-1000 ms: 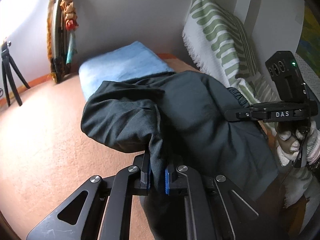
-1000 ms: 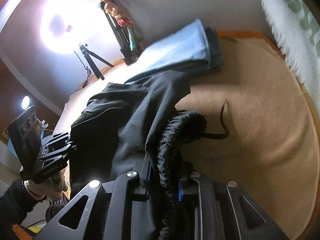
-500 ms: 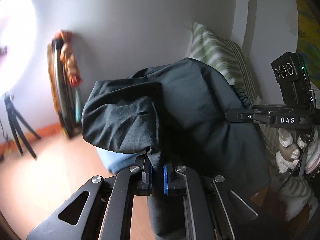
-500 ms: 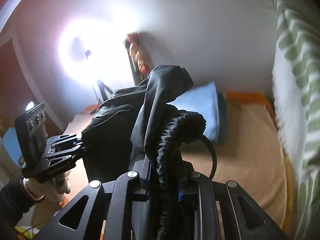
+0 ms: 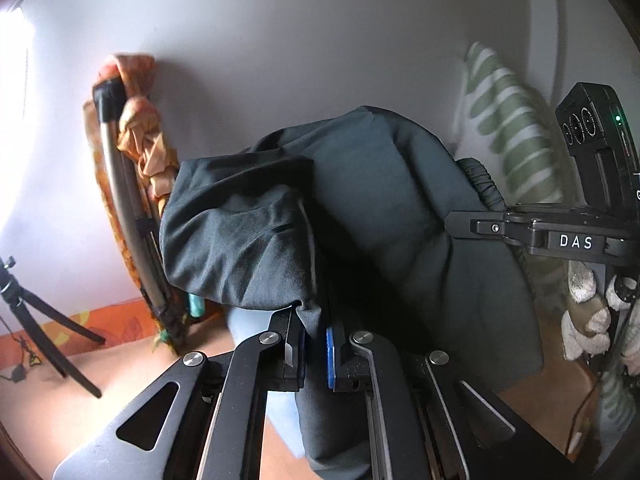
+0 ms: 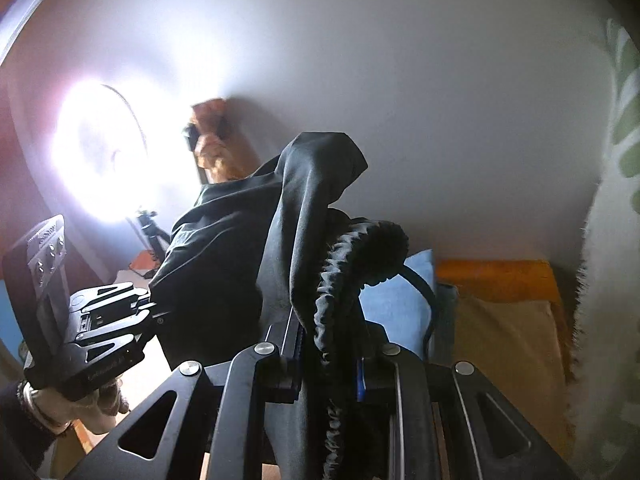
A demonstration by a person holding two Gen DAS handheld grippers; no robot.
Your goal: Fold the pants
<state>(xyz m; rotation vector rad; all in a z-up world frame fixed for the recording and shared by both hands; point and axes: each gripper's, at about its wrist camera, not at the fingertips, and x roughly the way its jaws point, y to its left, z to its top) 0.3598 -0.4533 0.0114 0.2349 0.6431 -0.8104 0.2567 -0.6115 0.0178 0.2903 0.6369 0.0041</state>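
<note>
The dark grey pants [image 5: 360,216] hang bunched in the air between both grippers. My left gripper [image 5: 316,344] is shut on a fold of the fabric. My right gripper [image 6: 328,360] is shut on the gathered elastic waistband [image 6: 344,280]; it also shows at the right of the left wrist view [image 5: 472,226]. The pants [image 6: 240,264] stretch from it to the left gripper [image 6: 152,312], seen at lower left in the right wrist view. A dark drawstring loop [image 6: 428,300] hangs beside the waistband.
A folded blue blanket [image 6: 404,300] lies on the tan bed surface [image 6: 508,344]. A green-striped white cushion [image 5: 508,136] leans at the right. A folded frame with orange cloth [image 5: 136,184] leans on the white wall. A tripod [image 5: 44,320] and bright ring light [image 6: 96,148] stand at left.
Both grippers have lifted and tilted up with the pants, so the bed has dropped low in both views and the wall fills them. Both grips are unchanged.
</note>
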